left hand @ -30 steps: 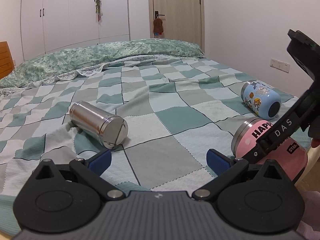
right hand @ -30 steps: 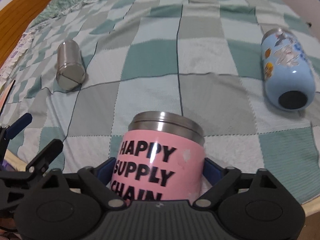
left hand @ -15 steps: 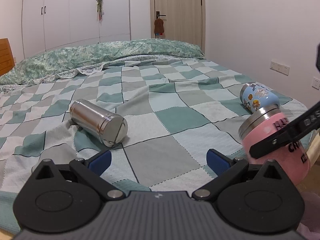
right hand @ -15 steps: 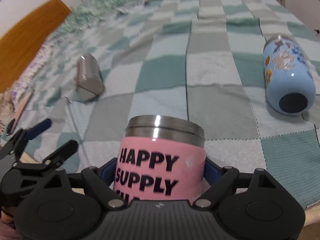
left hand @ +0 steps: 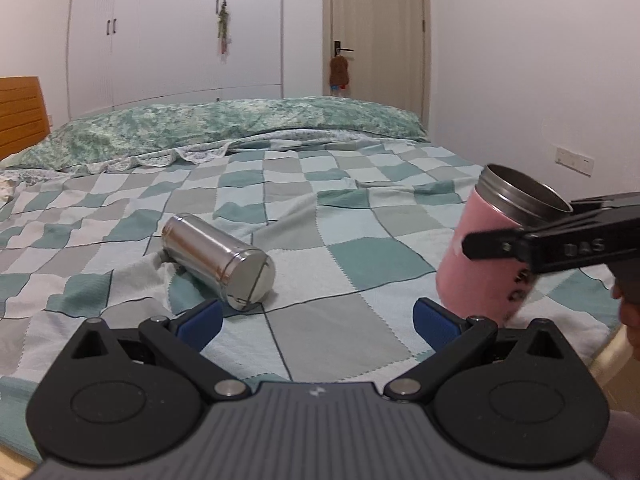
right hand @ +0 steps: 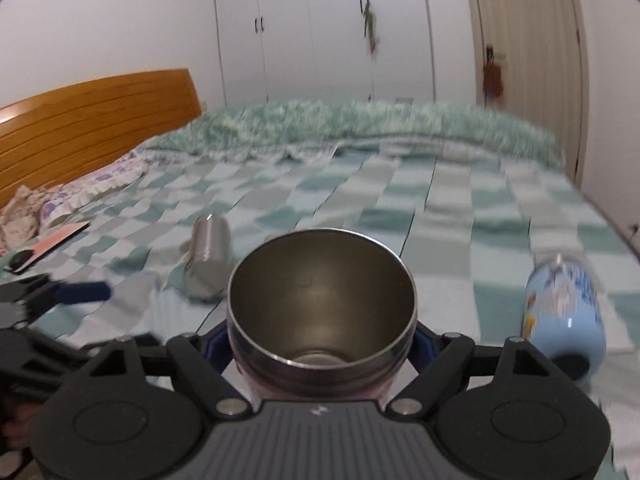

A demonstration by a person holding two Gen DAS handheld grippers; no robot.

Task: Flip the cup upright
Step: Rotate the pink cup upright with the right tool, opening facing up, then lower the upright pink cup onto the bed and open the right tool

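Gripping the pink cup (right hand: 322,316), right tool (right hand: 320,344); interior bare.

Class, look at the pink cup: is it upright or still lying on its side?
Nearly upright, slightly tilted. The pink cup has its open mouth facing up, held by the right gripper above the bed.

The right gripper (right hand: 322,344) has its jaws closed on the cup (right hand: 322,300), whose open steel mouth faces up toward the camera, so the empty inside is visible. Behind it on the checked bed (right hand: 452,208) a steel bottle (right hand: 209,256) lies on its side to the left, and a blue bottle (right hand: 564,312) lies on its side to the right. The left gripper (right hand: 60,296) shows at the left edge, and a wooden headboard (right hand: 96,128) stands behind.
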